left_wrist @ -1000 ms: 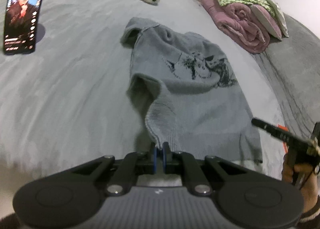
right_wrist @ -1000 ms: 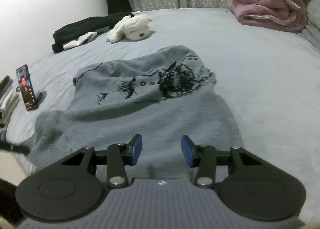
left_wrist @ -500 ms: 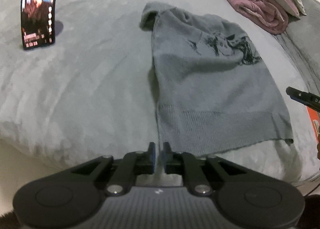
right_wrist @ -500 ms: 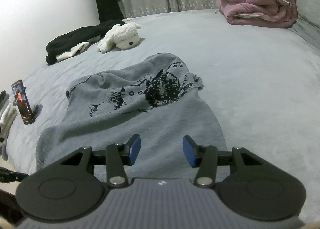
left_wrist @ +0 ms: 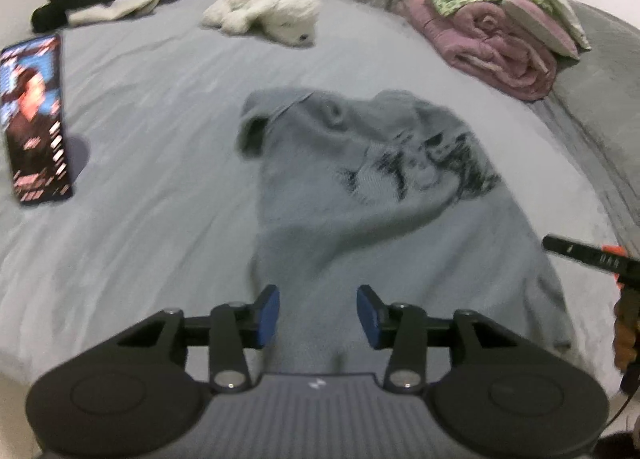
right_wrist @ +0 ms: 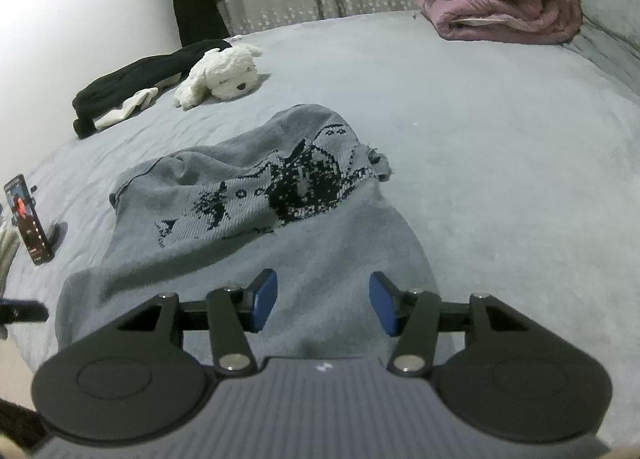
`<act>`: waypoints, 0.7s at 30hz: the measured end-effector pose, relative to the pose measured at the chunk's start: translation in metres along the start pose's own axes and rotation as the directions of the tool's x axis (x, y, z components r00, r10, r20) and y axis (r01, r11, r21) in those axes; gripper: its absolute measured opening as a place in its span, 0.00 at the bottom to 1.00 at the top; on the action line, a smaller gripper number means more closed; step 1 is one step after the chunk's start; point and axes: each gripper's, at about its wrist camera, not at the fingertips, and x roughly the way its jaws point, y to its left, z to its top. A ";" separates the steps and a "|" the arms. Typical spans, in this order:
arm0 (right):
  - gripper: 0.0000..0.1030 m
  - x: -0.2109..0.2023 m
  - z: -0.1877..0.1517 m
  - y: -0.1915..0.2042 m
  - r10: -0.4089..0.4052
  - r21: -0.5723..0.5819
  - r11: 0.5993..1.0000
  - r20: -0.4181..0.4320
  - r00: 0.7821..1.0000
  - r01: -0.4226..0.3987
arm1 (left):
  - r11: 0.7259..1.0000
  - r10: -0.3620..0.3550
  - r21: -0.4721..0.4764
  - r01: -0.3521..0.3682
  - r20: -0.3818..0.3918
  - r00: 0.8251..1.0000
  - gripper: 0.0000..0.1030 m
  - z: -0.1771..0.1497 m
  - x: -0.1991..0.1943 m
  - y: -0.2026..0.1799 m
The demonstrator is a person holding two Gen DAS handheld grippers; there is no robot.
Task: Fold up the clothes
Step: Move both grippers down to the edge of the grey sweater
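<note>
On the bed (right_wrist: pixel 500 131) lies the sweater (right_wrist: pixel 248 219), sleeves folded in. Left gripper (left_wrist: pixel 318 317) and right gripper (right_wrist: pixel 323 307) are opening, empty; we should pinch both hem corners evenly.

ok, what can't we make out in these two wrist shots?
- Sweater hem: both views, hidden behind the tongs' bodies.
- Sweater print: left wrist, motion-blurred.
- Phone screen: right wrist, too small.
- Right tongs: left wrist, cut off by the edge.
- Sleeves: folded under, unseen.
</note>
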 end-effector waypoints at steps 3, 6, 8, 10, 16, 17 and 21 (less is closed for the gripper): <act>0.55 0.004 0.004 0.000 -0.002 0.016 1.000 0.000 1.000 0.002 | 1.000 -0.026 0.004 0.026 0.016 1.000 0.46 0.016 0.014 -0.015; 0.55 0.010 0.009 -0.001 -0.001 0.037 0.999 0.000 1.000 0.001 | 0.998 -0.057 0.005 0.057 0.019 0.998 0.47 0.032 0.030 -0.030; 0.55 0.015 0.013 -0.002 0.000 0.052 0.999 -0.003 1.000 0.000 | 0.998 -0.066 0.020 0.065 0.023 0.998 0.48 0.043 0.041 -0.041; 0.55 0.021 0.016 -0.002 0.001 0.067 0.998 -0.007 1.000 -0.001 | 0.997 -0.077 0.026 0.076 0.025 0.997 0.49 0.053 0.053 -0.050; 0.56 0.040 0.024 -0.002 0.009 0.113 0.994 -0.037 0.999 -0.005 | 0.995 -0.095 -0.003 0.095 0.026 0.995 0.49 0.069 0.091 -0.059; 0.56 0.042 0.027 0.000 0.005 0.110 0.994 -0.030 1.000 -0.001 | 0.996 -0.091 -0.002 0.091 0.033 0.995 0.49 0.070 0.097 -0.058; 0.58 0.050 0.038 0.004 -0.004 0.123 0.992 -0.005 1.000 0.005 | 0.997 -0.082 -0.003 0.083 0.058 0.995 0.49 0.074 0.119 -0.056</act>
